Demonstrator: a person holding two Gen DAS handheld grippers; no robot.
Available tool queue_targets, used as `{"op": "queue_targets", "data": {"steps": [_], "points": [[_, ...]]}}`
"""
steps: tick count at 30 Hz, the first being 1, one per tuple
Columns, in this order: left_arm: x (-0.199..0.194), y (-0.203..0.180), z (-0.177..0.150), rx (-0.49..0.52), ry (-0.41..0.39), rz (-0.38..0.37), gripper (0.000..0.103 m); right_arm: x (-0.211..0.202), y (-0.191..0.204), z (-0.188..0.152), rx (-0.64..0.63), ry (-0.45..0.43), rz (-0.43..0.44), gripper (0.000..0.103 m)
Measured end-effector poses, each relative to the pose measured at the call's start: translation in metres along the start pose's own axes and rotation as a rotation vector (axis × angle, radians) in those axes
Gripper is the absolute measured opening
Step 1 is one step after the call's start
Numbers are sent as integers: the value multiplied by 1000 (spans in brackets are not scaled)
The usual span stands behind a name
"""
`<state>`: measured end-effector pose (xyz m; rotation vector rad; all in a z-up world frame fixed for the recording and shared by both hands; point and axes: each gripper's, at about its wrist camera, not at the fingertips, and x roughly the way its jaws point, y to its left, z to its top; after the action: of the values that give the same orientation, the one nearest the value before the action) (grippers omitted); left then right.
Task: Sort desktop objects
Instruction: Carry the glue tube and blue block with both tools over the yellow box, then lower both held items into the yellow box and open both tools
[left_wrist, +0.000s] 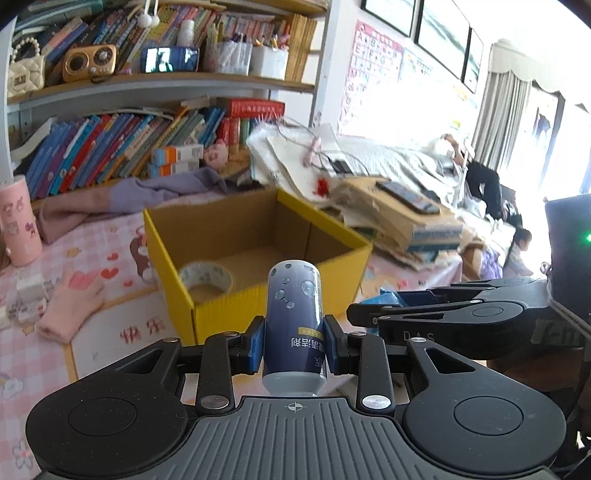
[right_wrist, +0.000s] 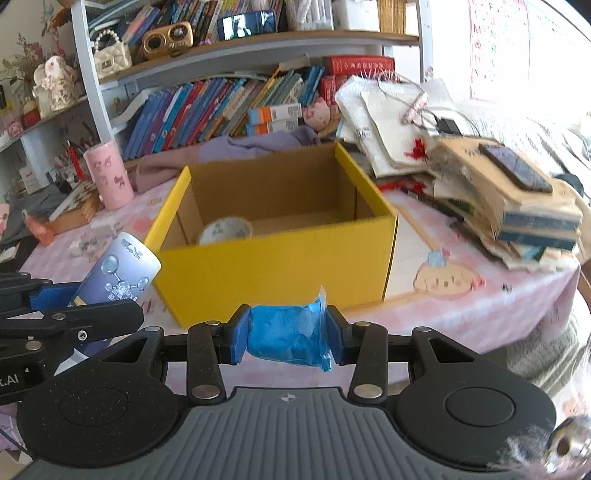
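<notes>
Two grippers loaded, both heading for the yellow box.

Left gripper (left_wrist: 294, 345) pinches a dark blue bottle (left_wrist: 294, 325) at lower centre of its view, pads tight on both sides, bottle poking forward toward the yellow box (left_wrist: 277, 306) at mid-frame. Right gripper (right_wrist: 284, 338) squeezes a crumpled blue packet (right_wrist: 288, 334) at lower centre, box just beyond it. Tape roll (right_wrist: 225, 230) already sits in the box's lower left corner. Likely step: carry both over the near wall and drop. Clear the rim first, release over the bare floor right of the tape, keep the two grippers from bumping, and let the bottle go low so it doesn't bounce out.
</notes>
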<state>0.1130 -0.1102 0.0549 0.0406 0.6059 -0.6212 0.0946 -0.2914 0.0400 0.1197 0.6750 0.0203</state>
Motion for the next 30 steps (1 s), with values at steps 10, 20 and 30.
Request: {"op": "queue_targets", "data": {"steps": [10, 20, 30], "points": [[30, 1, 46, -16, -96, 82, 31, 23, -22, 59, -56, -104, 65, 39], [74, 16, 70, -6, -79, 200, 31, 70, -40, 98, -129, -103, 137, 39], [129, 22, 64, 10, 59, 243, 31, 131, -44, 120, -178, -11, 199, 40]]}}
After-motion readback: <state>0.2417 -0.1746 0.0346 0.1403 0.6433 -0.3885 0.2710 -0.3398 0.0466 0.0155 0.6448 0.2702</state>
